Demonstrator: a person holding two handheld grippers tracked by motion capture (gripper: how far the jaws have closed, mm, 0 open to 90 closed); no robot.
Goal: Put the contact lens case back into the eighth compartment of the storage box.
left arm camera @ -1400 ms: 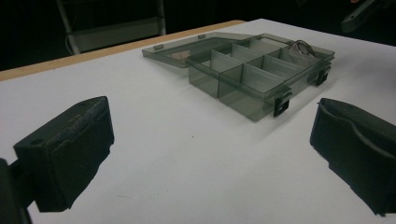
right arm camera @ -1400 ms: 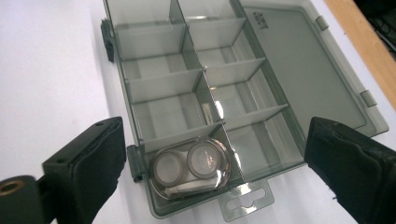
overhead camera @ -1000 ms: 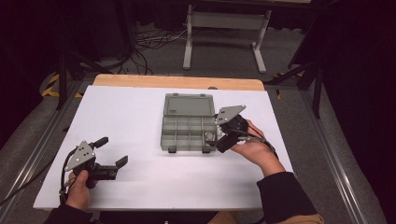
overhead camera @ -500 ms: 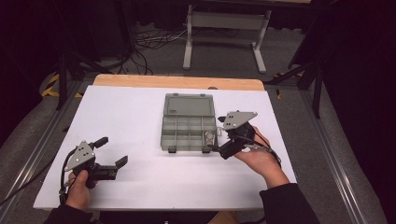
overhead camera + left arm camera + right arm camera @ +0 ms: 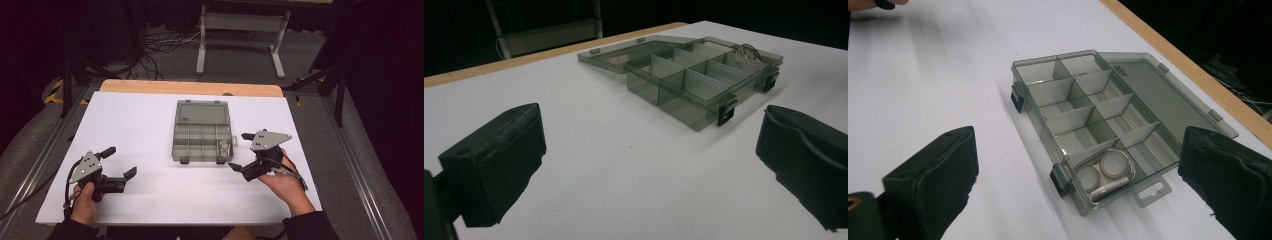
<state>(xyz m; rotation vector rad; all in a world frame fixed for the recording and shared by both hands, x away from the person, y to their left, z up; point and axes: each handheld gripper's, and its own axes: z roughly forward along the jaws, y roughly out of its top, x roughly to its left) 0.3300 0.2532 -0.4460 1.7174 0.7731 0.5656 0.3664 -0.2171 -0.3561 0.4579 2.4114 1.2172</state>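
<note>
A grey see-through compartment box (image 5: 200, 142) lies open mid-table, its lid (image 5: 202, 112) flat behind it. A small pale item with two round discs and a thin loop (image 5: 1105, 172) rests in the box's near right compartment (image 5: 226, 147). My right gripper (image 5: 240, 151) is open just right of the box's near right corner, empty, jaws wide apart either side of the box (image 5: 1083, 120) in the right gripper view. My left gripper (image 5: 119, 161) is open and empty at the near left, well apart from the box (image 5: 696, 80).
A wooden strip (image 5: 190, 88) edges the far side of the white tabletop (image 5: 135, 120). Beyond it stand a metal stand (image 5: 240, 30) and floor cables (image 5: 160, 47). Black latches (image 5: 1017, 97) stick out from the box's front wall.
My right gripper has drawn back from the box's near right corner toward the person, jaws open. The left gripper has stayed put.
</note>
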